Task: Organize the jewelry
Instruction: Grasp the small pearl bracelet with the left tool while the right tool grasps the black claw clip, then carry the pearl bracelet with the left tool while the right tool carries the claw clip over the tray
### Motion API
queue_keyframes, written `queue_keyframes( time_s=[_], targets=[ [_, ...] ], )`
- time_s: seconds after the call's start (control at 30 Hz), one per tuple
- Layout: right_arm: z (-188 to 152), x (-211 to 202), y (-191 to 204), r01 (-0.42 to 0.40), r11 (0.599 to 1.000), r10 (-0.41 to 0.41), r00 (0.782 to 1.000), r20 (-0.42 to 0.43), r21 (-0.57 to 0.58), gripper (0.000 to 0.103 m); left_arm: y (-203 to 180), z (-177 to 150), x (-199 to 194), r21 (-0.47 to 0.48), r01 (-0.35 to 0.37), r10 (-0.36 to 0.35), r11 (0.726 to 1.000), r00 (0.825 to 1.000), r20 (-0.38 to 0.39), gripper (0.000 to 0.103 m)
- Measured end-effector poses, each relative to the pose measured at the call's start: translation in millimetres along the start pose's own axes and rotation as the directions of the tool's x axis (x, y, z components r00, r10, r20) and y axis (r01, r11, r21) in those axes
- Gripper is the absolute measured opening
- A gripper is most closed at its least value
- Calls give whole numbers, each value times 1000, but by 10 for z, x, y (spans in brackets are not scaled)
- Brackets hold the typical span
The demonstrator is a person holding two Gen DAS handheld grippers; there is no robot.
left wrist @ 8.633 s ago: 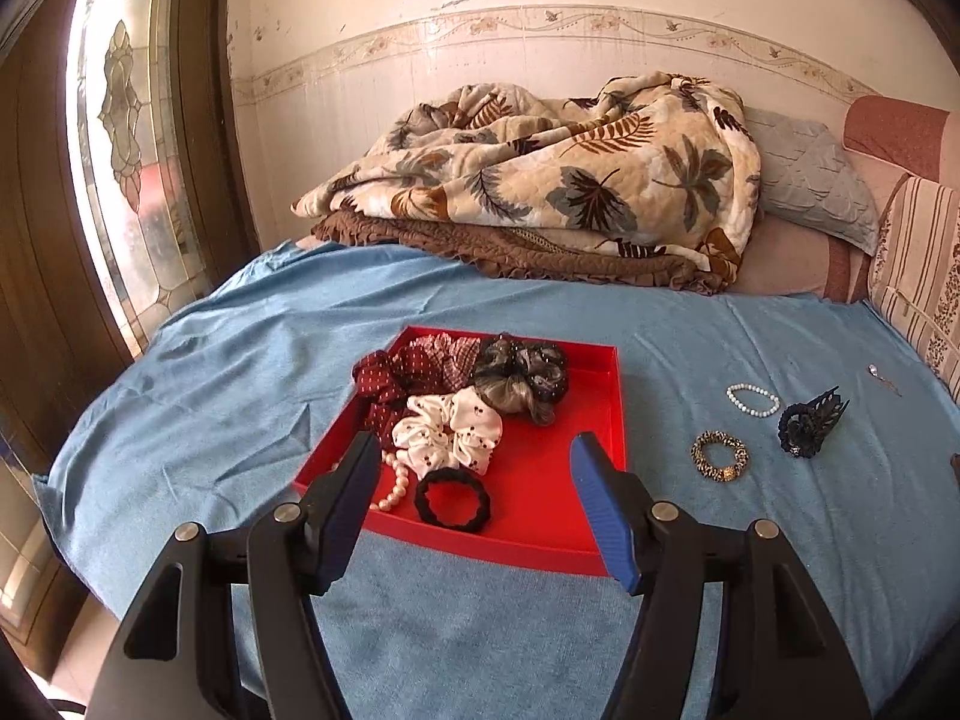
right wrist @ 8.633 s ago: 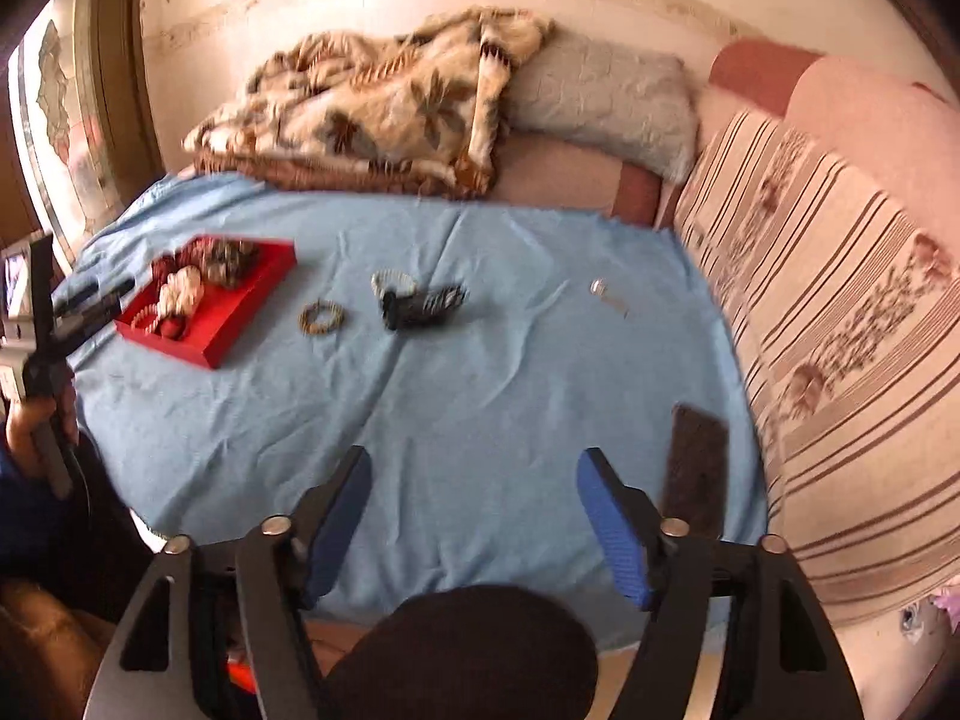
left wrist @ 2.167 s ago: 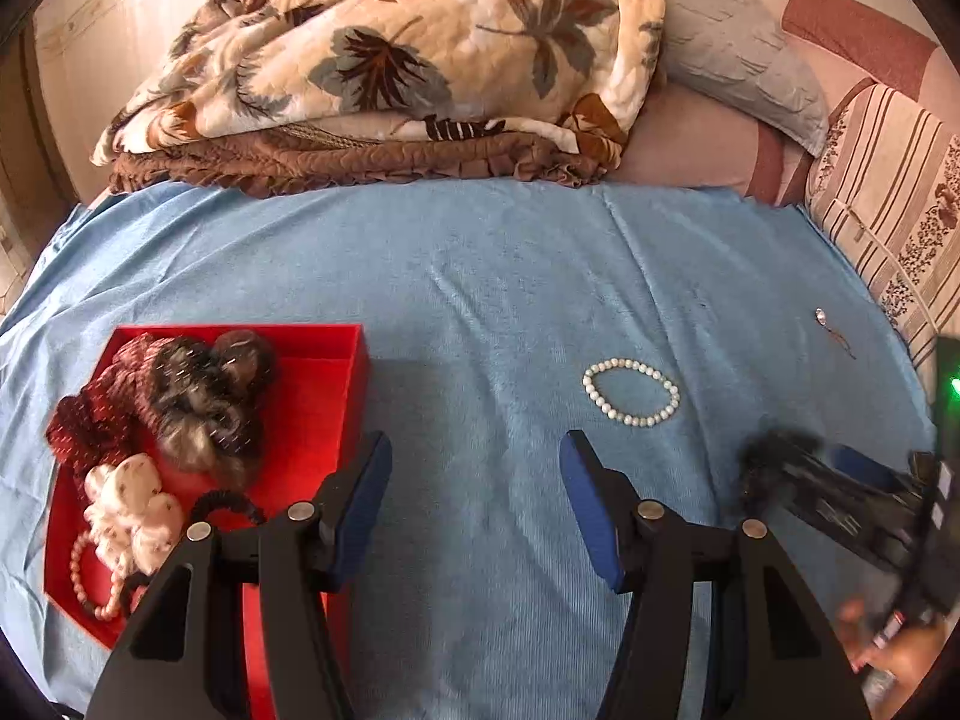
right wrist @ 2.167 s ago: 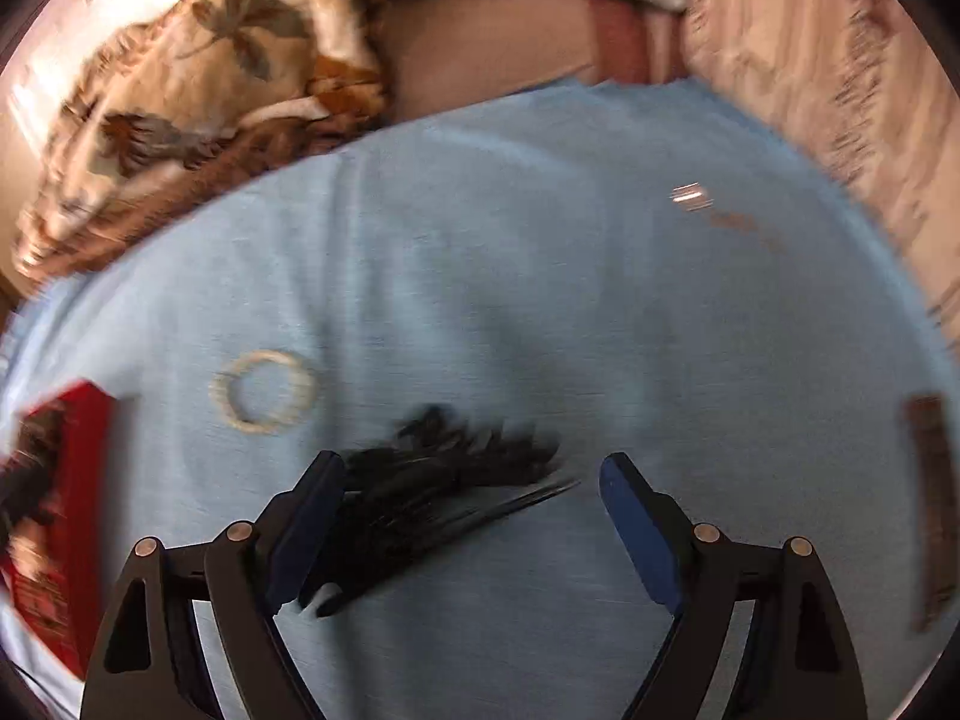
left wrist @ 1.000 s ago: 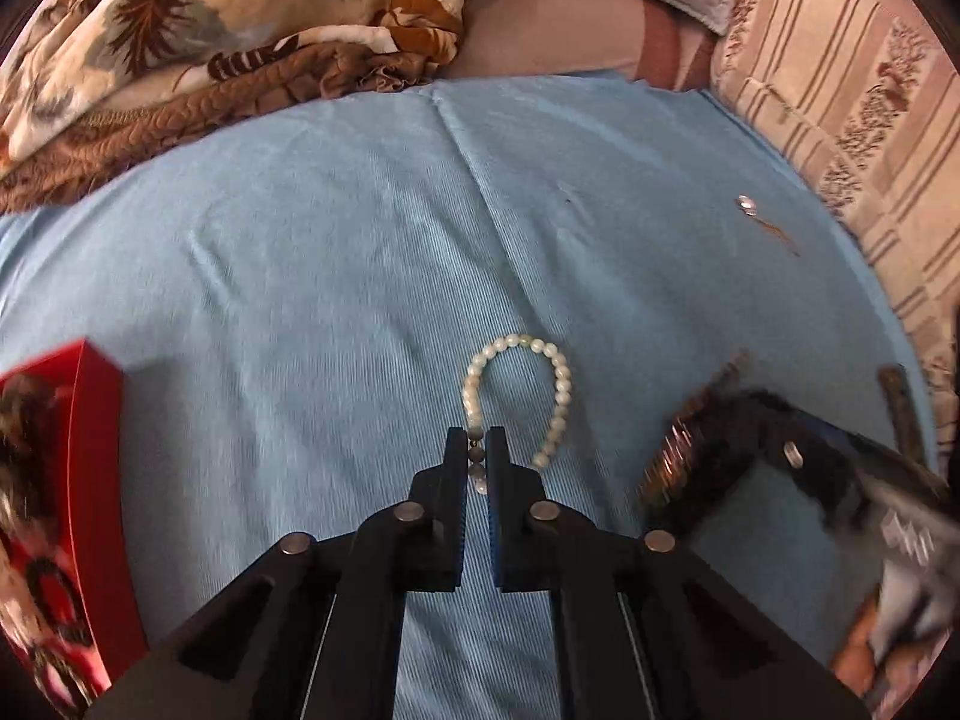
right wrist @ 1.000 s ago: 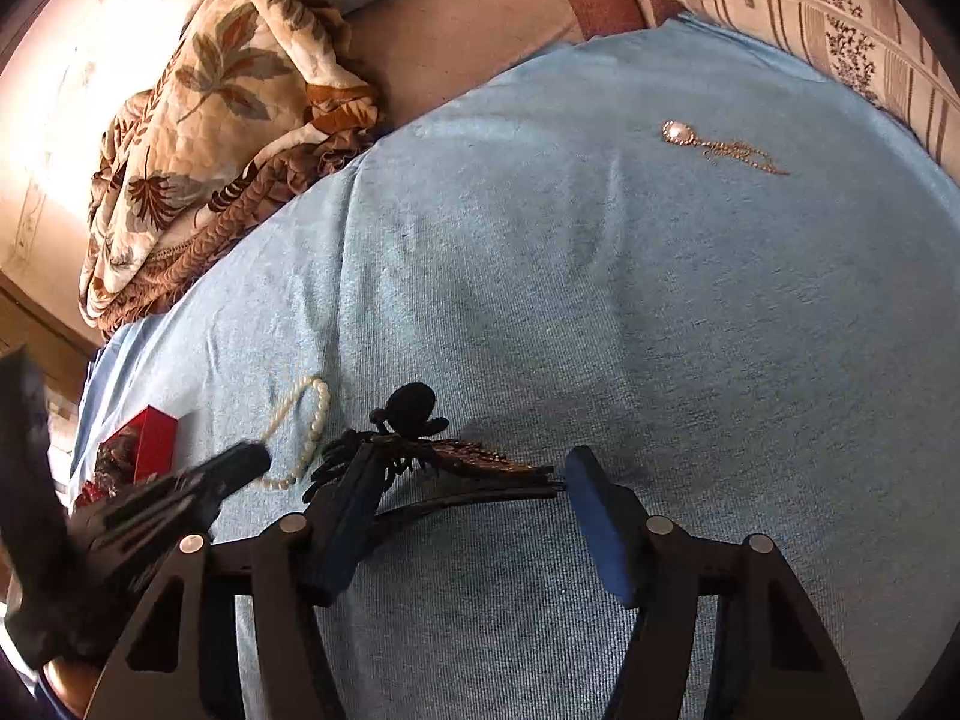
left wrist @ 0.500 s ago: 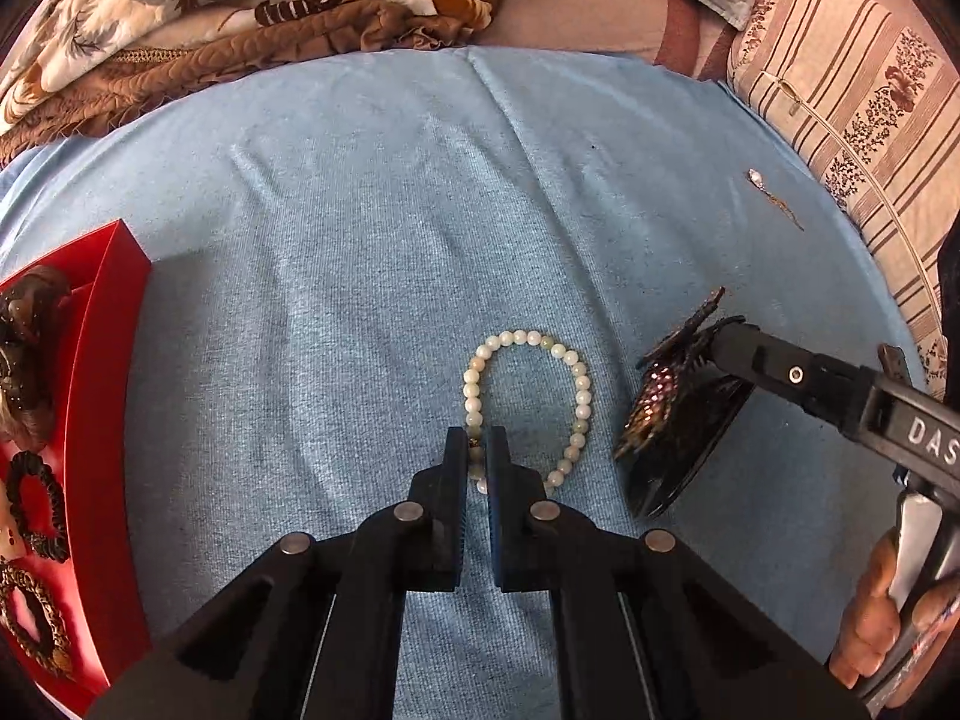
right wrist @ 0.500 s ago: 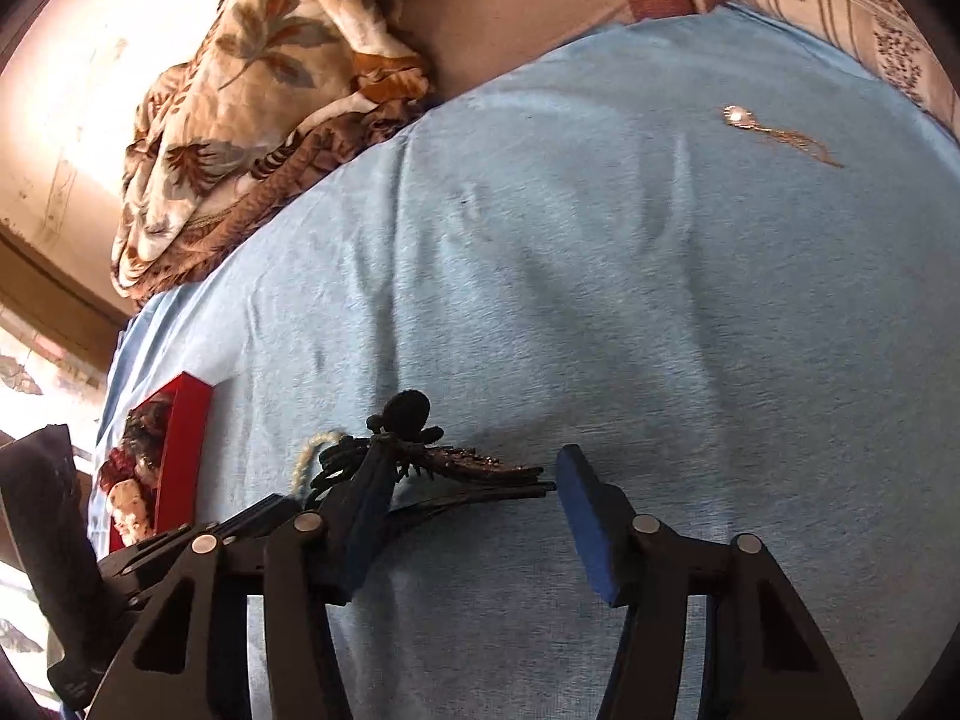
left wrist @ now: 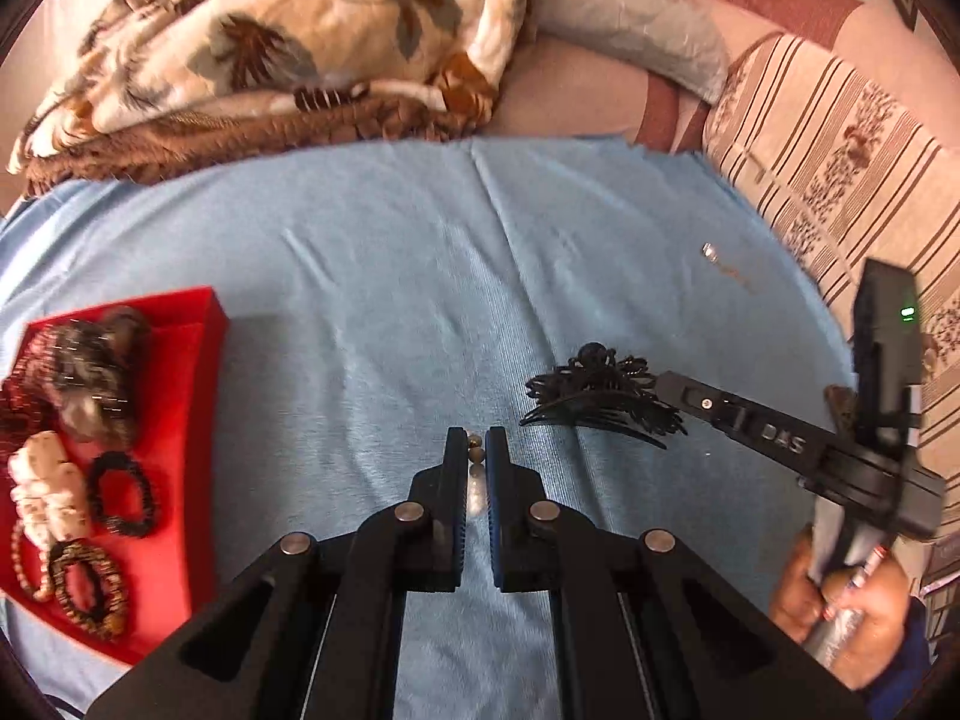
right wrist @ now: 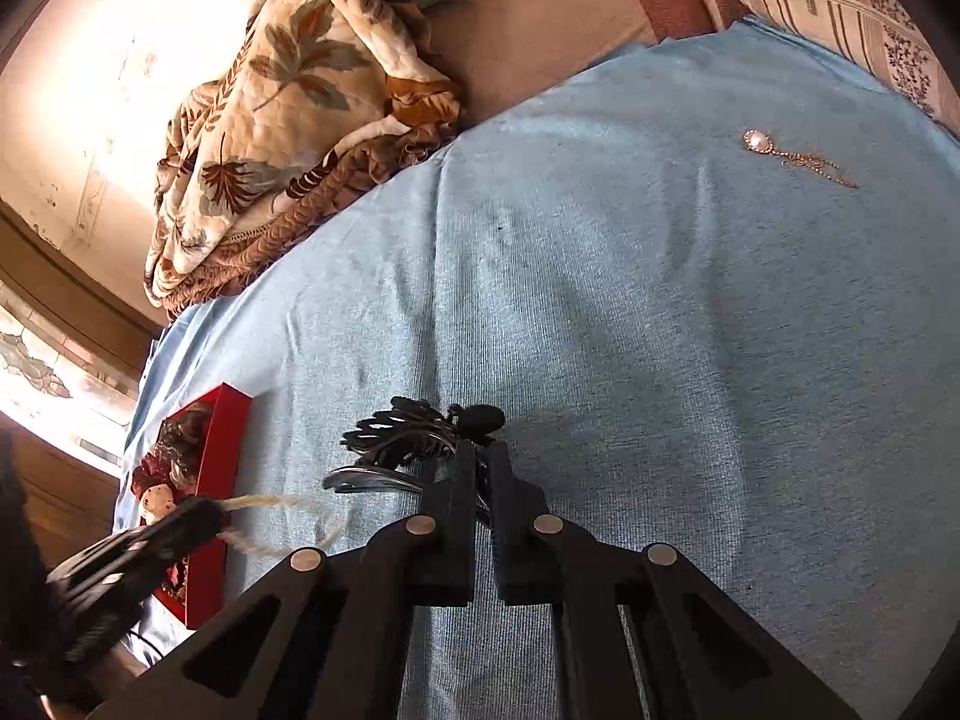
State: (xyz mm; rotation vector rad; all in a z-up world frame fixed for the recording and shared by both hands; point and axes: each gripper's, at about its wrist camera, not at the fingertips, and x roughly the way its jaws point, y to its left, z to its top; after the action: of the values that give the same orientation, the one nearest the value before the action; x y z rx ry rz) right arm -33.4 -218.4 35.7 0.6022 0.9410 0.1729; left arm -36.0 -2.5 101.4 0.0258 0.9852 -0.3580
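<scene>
Left gripper: jaws closed on the pearl bracelet, lifted off the blue bedspread. Right gripper: jaws just closed, clamped on the black hair clip on the bedspread. Red tray, left: scrunchies, bracelets. Pendant earring lies well apart, far right.

Left gripper: jaws pinched together on the bead bracelet, pointing steeply downward. Right gripper: jaws just closed, clamped on the black hair claw (angled down). Right hand wrapped round its handle.
</scene>
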Motion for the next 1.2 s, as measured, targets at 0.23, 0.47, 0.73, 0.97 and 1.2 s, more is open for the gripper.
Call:
queue_keyframes(
  time_s=[0.23, 0.47, 0.73, 0.97, 1.2],
  targets=[
    [39, -61, -6, 8, 1000, -8, 998, 61, 10, 87, 141, -67, -483, -27, 0, 2, 1000, 999, 44, 5],
    [23, 147, 286, -25, 984, 28, 1000, 11, -175, 87, 344, -151, -751, -69, -27, 31, 997, 998, 62, 5],
    [-228, 319, 637, 92, 902, -103, 995, -3, -421, 29, 653, -315, -1044, -133, -75, 86, 988, 993, 78, 5],
    [-301, 249, 624, 99, 917, -102, 995, 14, -386, 24, 1009, -421, -1253, -224, -103, 126, 969, 988, 88, 5],
    [-445, 61, 703, 62, 932, -58, 998, 21, -358, 22, 1175, -448, -1359, -257, -108, 140, 960, 984, 108, 5]
  ],
)
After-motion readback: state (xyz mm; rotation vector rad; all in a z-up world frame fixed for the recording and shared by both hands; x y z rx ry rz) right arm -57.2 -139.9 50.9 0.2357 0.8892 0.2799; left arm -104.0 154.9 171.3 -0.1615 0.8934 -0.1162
